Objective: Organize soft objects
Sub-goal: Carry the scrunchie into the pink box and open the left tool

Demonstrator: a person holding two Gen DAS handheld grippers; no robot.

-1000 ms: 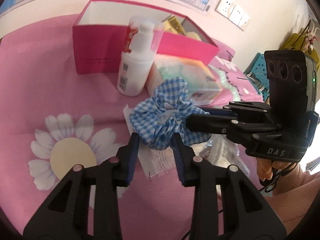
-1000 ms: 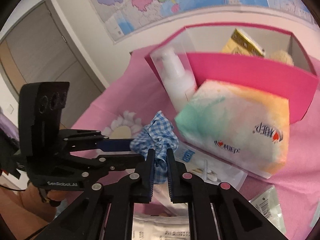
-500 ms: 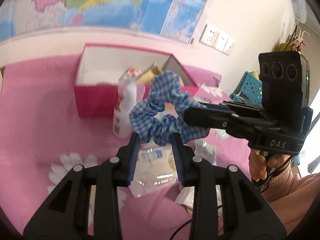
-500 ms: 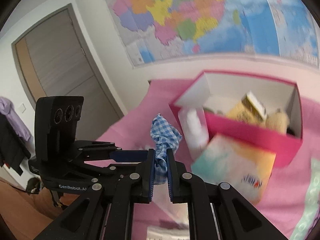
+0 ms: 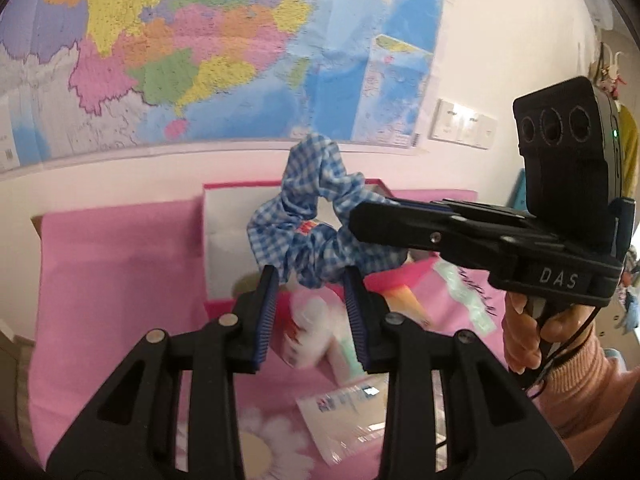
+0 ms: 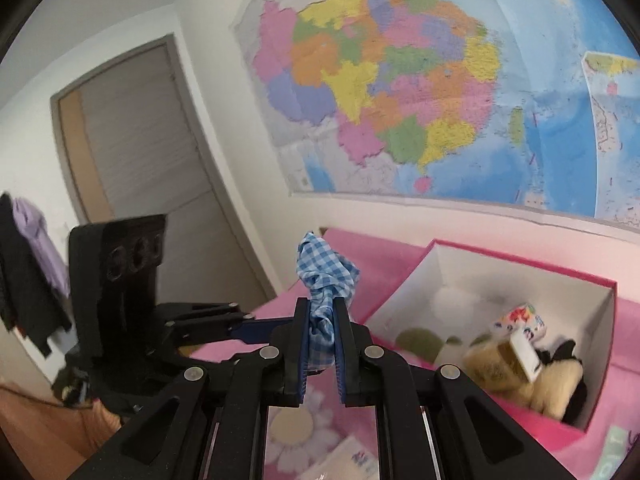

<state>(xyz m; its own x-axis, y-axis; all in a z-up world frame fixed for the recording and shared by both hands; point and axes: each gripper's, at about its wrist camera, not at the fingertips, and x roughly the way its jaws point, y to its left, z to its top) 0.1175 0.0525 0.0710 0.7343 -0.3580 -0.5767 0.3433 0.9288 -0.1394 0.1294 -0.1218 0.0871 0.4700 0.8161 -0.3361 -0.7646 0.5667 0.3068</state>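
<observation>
1. Blue gingham scrunchie is now off the counter and up in the air, in front of the open pink box. A second ago it lay on the pink cloth beside the lotion bottle and tissue pack.
2. Right tool: jaws closed tight on one side of the scrunchie, fabric bunched between the pads and sticking up above them.
3. Left tool: jaws narrowly apart, gap unchanged. The lower loop sits between the tips and looks pinched, but pad contact isn't clear in the left wrist view.
4. Both tools came up together, so the wall map fills most of both views now. The scrunchie kept its loop shape between them.
5. Box already holds plush items. Lift looks done; my read is the next step is carry over the rim and release inside.
6. Bottle and packets remain on the pink cloth below, blurred.
</observation>
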